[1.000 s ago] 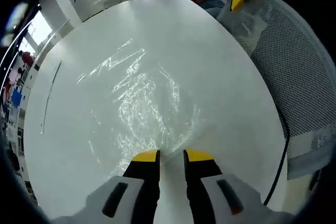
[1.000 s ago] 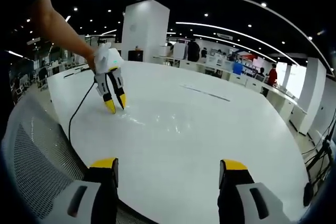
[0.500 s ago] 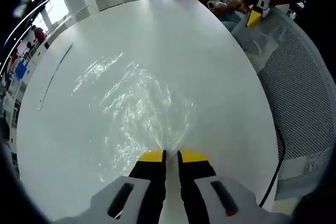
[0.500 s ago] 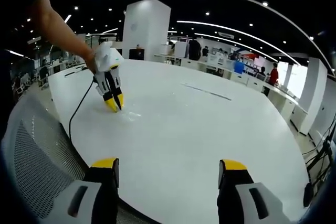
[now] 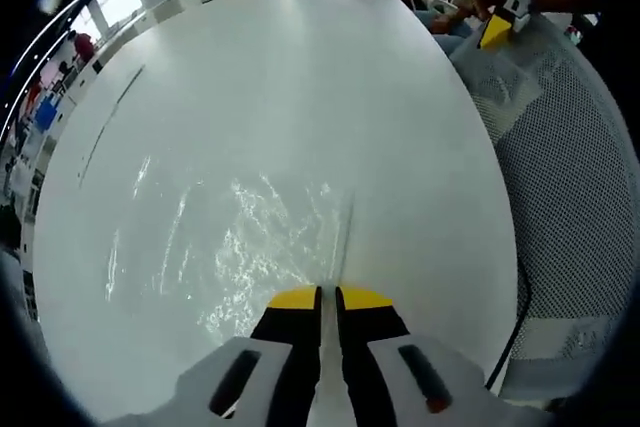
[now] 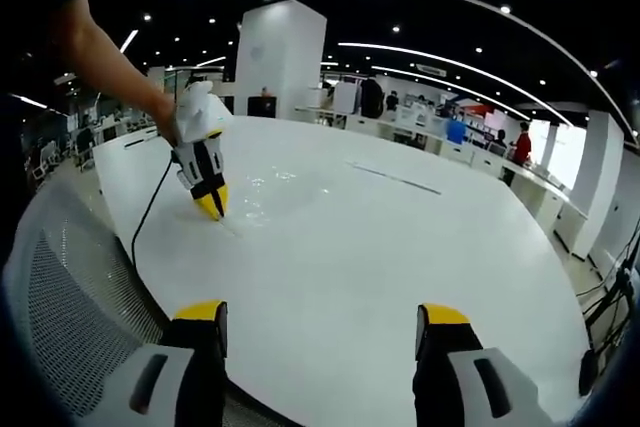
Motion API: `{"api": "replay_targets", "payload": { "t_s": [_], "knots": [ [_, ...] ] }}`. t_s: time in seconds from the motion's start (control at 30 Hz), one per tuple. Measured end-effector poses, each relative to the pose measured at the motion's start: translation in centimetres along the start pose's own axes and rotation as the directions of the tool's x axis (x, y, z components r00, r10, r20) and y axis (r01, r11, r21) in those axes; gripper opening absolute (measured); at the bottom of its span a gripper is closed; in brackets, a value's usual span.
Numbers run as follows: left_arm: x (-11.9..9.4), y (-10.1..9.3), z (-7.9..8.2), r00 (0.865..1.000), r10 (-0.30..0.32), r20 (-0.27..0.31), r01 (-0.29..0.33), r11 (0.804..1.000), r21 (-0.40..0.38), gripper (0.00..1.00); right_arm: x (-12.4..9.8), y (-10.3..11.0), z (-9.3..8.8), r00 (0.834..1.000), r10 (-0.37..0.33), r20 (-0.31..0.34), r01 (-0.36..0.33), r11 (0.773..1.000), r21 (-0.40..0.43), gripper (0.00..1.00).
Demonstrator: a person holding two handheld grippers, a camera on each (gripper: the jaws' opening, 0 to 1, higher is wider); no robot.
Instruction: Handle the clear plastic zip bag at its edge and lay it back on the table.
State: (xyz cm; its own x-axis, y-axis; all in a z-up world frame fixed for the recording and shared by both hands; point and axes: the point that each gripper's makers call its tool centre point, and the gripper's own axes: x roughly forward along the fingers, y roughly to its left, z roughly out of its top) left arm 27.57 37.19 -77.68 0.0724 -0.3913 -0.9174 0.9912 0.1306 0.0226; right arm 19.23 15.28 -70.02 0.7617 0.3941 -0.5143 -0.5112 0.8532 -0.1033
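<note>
Two yellow-tipped jaws of the left gripper [image 5: 328, 299] are pressed together on the near edge of the clear plastic zip bag [image 5: 250, 247], which spreads away from them as a crinkled, glinting sheet over the white counter [image 5: 300, 77]. In the left gripper view a straight crease or edge of the bag runs up from the jaw tips; whether the pinched edge is lifted off the counter or lying on it is hard to tell. The right gripper [image 6: 320, 322] sits at the counter's near rim with its jaws spread wide and nothing between them, well apart from the bag. In the right gripper view the left gripper [image 6: 211, 205] points down at the counter [image 6: 400, 247], held by a person's hand [image 6: 160, 117], with the bag [image 6: 262, 187] shimmering just beyond its tips. A black cable [image 6: 146, 217] trails from that gripper over the counter's edge, beside a grey mesh chair [image 6: 70, 307].
</note>
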Motion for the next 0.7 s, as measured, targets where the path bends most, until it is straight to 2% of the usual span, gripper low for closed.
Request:
{"api": "replay_targets", "payload": {
  "t_s": [0.27, 0.4, 0.47, 0.53, 0.7],
  "knots": [
    [0.1, 0.0, 0.0, 1.0, 0.019, -0.002, -0.019, 0.992, -0.122, 0.02, 0.0, -0.1, 0.0, 1.0, -0.004, 0.0, 0.004, 1.0, 0.001, 0.77],
    [0.3, 0.7, -0.1, 0.999, 0.04, -0.005, -0.04, 0.984, -0.173, 0.02, -0.1, 0.0, 0.0, 1.0, -0.001, 0.001, 0.001, 1.0, 0.002, 0.77],
    [0.2, 0.7, -0.1, 0.999, 0.038, 0.005, -0.037, 0.984, -0.172, 0.0, -0.1, 0.0, 0.0, 1.0, 0.0, 0.003, 0.0, 1.0, 0.003, 0.77],
    [0.4, 0.6, -0.3, 1.0, 0.028, 0.013, -0.026, 0.992, -0.125, 0.0, -0.1, 0.0, 0.0, 1.0, 0.001, 0.003, -0.001, 1.0, 0.003, 0.77],
    [0.3, 0.4, -0.4, 0.999, 0.029, 0.03, -0.027, 0.996, -0.086, 0.0, -0.1, -0.1, 0.0, 1.0, -0.001, 0.004, 0.001, 1.0, 0.004, 0.77]
  ]
}}
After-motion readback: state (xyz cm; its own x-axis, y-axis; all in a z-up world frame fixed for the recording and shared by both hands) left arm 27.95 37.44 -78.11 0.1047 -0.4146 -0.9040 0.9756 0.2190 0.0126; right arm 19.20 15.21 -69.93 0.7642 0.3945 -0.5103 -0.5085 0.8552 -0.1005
